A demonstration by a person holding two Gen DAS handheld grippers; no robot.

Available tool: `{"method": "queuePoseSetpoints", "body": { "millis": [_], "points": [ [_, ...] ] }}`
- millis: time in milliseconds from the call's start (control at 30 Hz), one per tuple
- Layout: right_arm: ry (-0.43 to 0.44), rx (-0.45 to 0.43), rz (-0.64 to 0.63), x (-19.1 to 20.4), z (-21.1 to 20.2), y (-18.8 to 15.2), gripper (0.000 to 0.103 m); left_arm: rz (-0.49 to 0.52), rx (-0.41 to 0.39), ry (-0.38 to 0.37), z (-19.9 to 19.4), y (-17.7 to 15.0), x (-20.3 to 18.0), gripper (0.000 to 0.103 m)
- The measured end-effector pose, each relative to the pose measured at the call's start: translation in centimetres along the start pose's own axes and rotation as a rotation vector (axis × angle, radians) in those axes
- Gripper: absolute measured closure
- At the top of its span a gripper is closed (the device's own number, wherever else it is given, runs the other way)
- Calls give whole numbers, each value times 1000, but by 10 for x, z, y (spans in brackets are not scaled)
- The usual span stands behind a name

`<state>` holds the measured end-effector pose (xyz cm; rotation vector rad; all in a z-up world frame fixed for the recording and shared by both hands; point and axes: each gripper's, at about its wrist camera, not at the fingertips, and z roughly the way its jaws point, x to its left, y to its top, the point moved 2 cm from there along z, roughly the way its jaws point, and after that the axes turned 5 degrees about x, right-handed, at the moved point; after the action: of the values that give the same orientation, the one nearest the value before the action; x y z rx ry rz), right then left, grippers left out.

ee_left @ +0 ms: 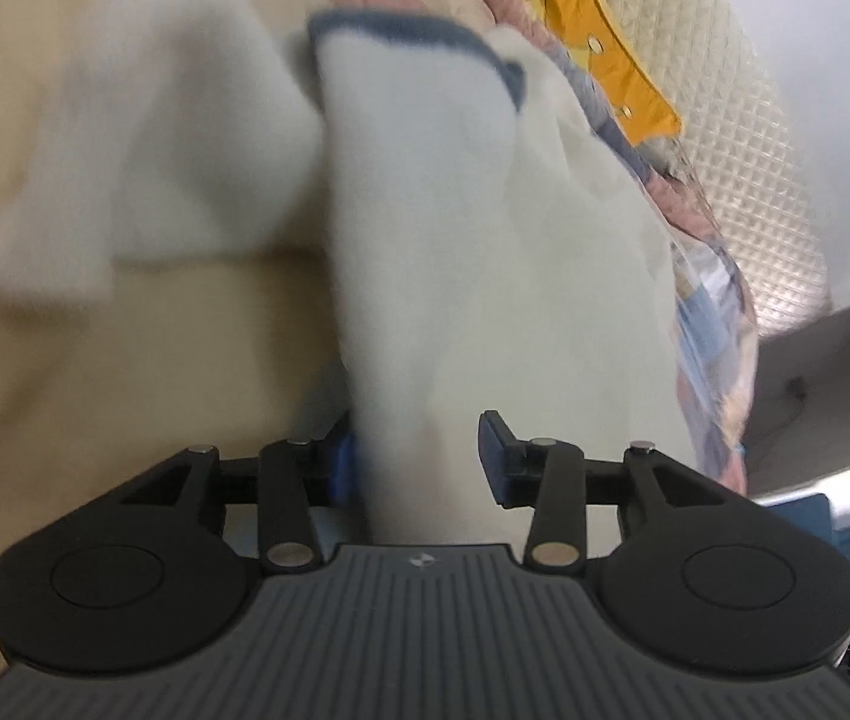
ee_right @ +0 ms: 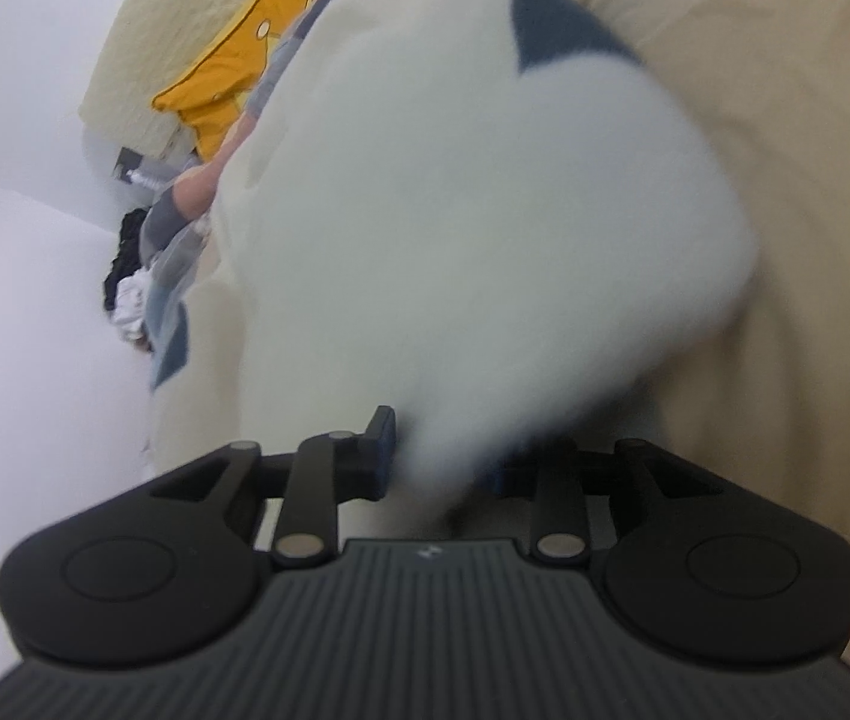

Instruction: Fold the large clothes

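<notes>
A fluffy white garment with dark blue trim (ee_left: 425, 192) fills mid-frame on the beige bed sheet (ee_left: 95, 360). The left gripper (ee_left: 419, 456) has its fingers spread, cloth between them. The right gripper (ee_right: 443, 450) is half hidden by fleece; its grip cannot be told. A yellow studded cushion (ee_left: 599, 42) sits upper right.

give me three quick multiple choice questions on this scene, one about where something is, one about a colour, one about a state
1. Where does the white garment lie?
A. on a beige sheet
B. on a wooden floor
C. in a basket

2. What colour is the garment's trim?
A. red
B. dark blue
C. green

3. How do the jaws of the left hand-held gripper stand?
A. apart, with cloth between them
B. shut on nothing
C. clamped on a hanger

Answers:
1 A, the beige sheet spreads under it.
2 B, a dark blue band edges the neckline.
3 A, the right pad stands clear of the white cloth.
</notes>
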<state>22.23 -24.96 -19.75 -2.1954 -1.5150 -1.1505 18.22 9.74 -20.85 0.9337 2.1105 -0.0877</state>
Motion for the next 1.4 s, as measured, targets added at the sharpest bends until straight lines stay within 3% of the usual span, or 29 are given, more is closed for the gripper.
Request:
{"method": "queuePoseSetpoints", "body": {
  "millis": [267,500,633,667,767,867,1000,1233,1400],
  "points": [
    [20,65,-42,9,13,-6,62,37,38,-18,18,-12,-8,51],
    [12,43,-104,18,17,-5,62,62,33,-17,26,-19,-17,53],
    [-5,27,-136,17,19,-3,65,51,27,-7,33,-14,-20,73],
    [7,17,-126,17,20,-1,73,55,18,-4,35,-13,-22,79],
    [25,-7,-114,14,19,4,85,90,-15,5,37,-13,-27,84],
    [23,-35,-138,15,14,5,91,105,-35,-35,30,-15,-30,87],
    [27,-104,-229,27,2,0,92,103,-84,-154,7,-14,-37,89],
    [196,-295,-307,50,-55,-20,92,125,-114,-315,-53,-18,-42,90],
    [265,-358,-358,63,-88,-49,92,211,-157,-330,-99,-27,-54,90]
  ]
}}
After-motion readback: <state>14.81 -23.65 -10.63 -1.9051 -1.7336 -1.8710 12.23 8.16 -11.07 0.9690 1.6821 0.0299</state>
